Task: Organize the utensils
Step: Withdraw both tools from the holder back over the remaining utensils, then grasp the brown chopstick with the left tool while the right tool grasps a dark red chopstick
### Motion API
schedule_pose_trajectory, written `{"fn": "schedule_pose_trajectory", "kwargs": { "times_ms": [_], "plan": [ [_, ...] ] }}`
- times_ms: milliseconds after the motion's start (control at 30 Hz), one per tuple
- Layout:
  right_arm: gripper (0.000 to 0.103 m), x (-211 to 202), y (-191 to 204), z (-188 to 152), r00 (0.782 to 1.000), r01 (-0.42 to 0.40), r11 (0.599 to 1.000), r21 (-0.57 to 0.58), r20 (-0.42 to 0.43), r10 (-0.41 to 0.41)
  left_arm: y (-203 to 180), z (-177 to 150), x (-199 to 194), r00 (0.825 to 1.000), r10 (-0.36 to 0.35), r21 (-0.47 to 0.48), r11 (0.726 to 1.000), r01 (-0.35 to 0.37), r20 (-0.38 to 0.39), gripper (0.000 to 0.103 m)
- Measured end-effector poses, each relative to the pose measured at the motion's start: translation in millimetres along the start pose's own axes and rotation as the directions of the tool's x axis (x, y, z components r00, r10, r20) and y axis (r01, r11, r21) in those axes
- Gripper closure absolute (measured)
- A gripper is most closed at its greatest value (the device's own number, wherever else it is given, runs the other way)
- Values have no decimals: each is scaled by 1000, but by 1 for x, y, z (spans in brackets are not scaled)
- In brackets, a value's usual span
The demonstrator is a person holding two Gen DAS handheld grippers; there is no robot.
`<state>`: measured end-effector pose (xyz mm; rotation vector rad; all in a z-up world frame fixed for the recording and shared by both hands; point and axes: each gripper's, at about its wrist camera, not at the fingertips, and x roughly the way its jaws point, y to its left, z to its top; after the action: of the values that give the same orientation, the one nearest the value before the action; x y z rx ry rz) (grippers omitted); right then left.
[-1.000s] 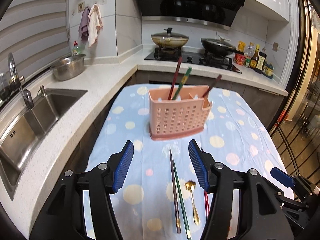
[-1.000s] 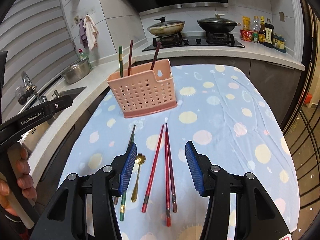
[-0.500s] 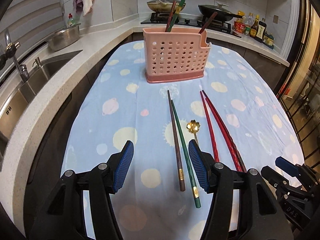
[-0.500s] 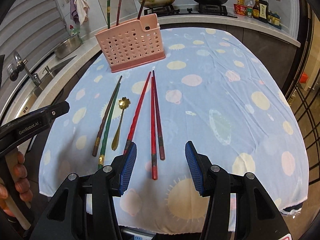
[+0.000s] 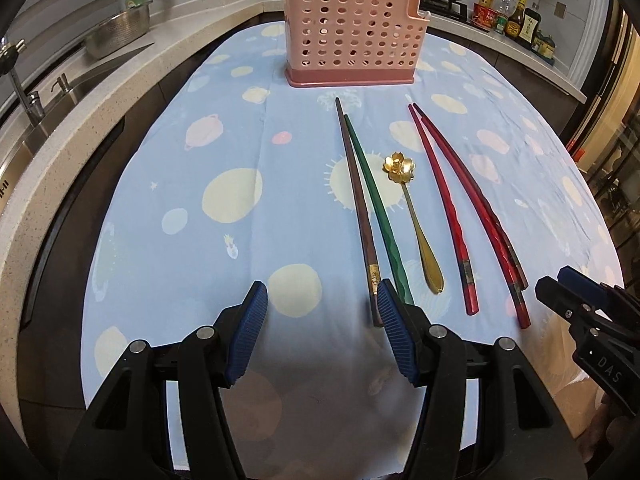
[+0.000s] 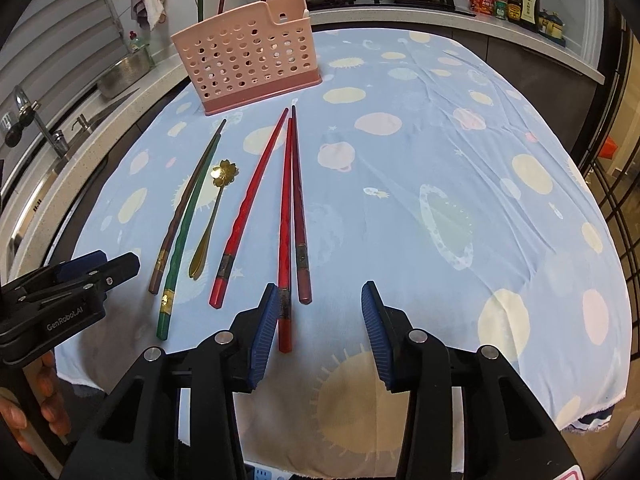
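Two empty grippers hover at the near edge of a table where loose utensils wait to be sorted into a pink holder.

The perforated pink plastic utensil holder (image 5: 354, 36) stands at the far end of a blue, dot-printed tablecloth (image 5: 224, 152), already holding a few upright chopsticks. In front of it, fanned toward the near edge, lie a brown chopstick (image 5: 357, 200) touching a green chopstick (image 5: 376, 200), then a slim gold spoon (image 5: 412, 216) with a flower-shaped bowl, then three glossy red chopsticks (image 6: 286, 200). Their thick ends point toward the grippers, probably for easy pickup. The left gripper (image 5: 320, 334) has its ribbed blue pads spread wide, holding nothing, nearest the brown chopstick's end. The right gripper (image 6: 318, 330) is likewise spread and empty, nearest the red chopsticks.
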<state>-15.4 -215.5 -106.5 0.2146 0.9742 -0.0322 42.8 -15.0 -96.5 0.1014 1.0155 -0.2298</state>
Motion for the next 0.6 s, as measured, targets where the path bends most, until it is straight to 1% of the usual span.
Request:
{"fn": "schedule_pose_trajectory", "kwargs": {
  "times_ms": [67,300,367,600],
  "plan": [
    [68,3,-1,0,1000,-1,1000,0,-7,1,-3,-1,4,1000,-4,8,1000,4,-11,49],
    [75,11,-1,5,1000,-9,1000,-5,-17,9,-10,-2,16,999,-9,26,1000,10,-39,49],
    [79,15,-1,6,1000,-10,1000,-7,-24,10,-11,-2,19,999,-5,32,999,6,-43,49],
    [82,26,2,7,999,-10,1000,-21,-38,9,-14,0,24,999,5,44,999,-4,-36,49]
  ]
}}
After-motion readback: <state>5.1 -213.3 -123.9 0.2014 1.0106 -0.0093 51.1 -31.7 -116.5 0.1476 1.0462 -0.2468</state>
